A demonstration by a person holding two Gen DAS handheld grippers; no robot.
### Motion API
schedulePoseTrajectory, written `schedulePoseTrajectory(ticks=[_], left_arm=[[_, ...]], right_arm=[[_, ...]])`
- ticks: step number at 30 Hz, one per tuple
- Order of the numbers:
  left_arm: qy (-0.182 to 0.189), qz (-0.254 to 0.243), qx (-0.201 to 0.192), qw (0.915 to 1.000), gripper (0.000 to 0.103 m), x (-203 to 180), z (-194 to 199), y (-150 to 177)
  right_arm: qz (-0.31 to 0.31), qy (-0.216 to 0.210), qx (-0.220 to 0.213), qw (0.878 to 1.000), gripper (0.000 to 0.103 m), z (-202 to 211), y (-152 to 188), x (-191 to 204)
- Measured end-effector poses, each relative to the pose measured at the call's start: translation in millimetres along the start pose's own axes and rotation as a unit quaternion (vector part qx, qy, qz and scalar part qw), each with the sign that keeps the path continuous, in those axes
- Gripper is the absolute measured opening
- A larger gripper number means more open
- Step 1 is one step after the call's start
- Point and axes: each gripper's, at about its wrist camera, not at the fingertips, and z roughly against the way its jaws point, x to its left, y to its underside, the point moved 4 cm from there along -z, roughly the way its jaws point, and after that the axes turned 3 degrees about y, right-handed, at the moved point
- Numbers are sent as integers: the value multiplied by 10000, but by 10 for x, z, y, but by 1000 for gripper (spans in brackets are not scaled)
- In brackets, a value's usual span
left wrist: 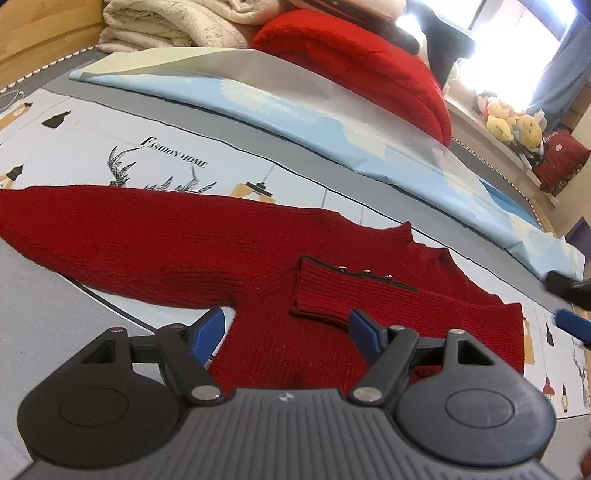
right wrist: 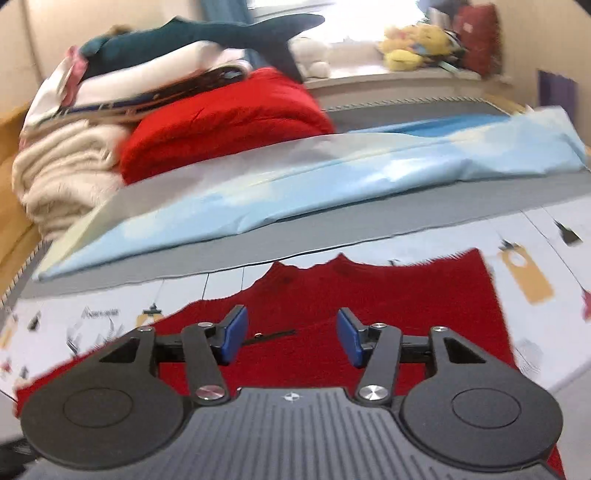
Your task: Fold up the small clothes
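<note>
A small dark red knit sweater [left wrist: 177, 251] lies flat on the printed bed sheet [left wrist: 92, 144]. One sleeve stretches out to the left; the other sleeve, with a ribbed cuff [left wrist: 325, 291] and small buttons, is folded across the body. My left gripper [left wrist: 286, 328] is open and empty, just above the sweater's body near the cuff. My right gripper [right wrist: 291, 334] is open and empty over the same sweater [right wrist: 406, 295], whose collar points away from it. The right gripper's tip shows at the right edge of the left wrist view [left wrist: 570, 308].
A folded light-blue sheet [left wrist: 295, 110] lies across the bed behind the sweater. Behind it are a bright red blanket [right wrist: 229, 118], cream blankets [right wrist: 62, 173] and a dark shark plush [right wrist: 207, 33]. Plush toys [left wrist: 513, 122] sit on a sill. A wooden bed frame [left wrist: 40, 33] stands at the left.
</note>
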Motion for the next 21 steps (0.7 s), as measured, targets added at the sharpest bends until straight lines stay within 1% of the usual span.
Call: schedulePoseTrajectory(ticks=[1,2,4,5,6,7,8,9,11,12,14,17,19,21], left_arm=[[4,-37,5,10000,79,-37,-6,22],[9,-72,11,10000,79,-68,-12,42],[10,-154,14,9999,79,-134,-22,91],[19,-191,27,9998,78,-164,-28,116],[33,-230,48,9997,78,-200,-36,144],[62,-275,70,9996,77,-248,-49,169],[92,-319,78,9994,77,-289,-62,185],[132,-388,82,9991,76,-340,-79,200],[205,-532,69,9984,64,-439,-120,221],[221,-561,50,9982,61,-469,-139,225],[290,-585,21,9979,36,-507,-173,235],[233,-664,-33,9975,27,-503,-236,247],[113,-726,-56,9973,25,-428,-282,220],[-81,-643,-141,9978,25,-266,-305,149]], right_arm=[[-117,-86,-39,9999,66,103,14,-45],[-178,-143,-80,9997,68,163,43,-85],[-184,-119,-144,9997,70,207,157,-177],[-139,-14,-147,9998,70,173,242,-243],[-87,245,26,9997,69,86,334,-315],[-98,459,319,9984,67,-11,406,-384],[-248,484,526,9971,65,-96,450,-460],[-470,440,622,9960,63,-145,462,-540],[-938,407,765,9918,63,-159,464,-697],[-1074,384,748,9907,63,-132,459,-753],[-1160,435,726,9896,63,-85,449,-825],[-1232,287,797,9888,63,-78,428,-856],[-1144,205,805,9900,63,-92,394,-851],[-1044,130,813,9911,63,-110,335,-853]])
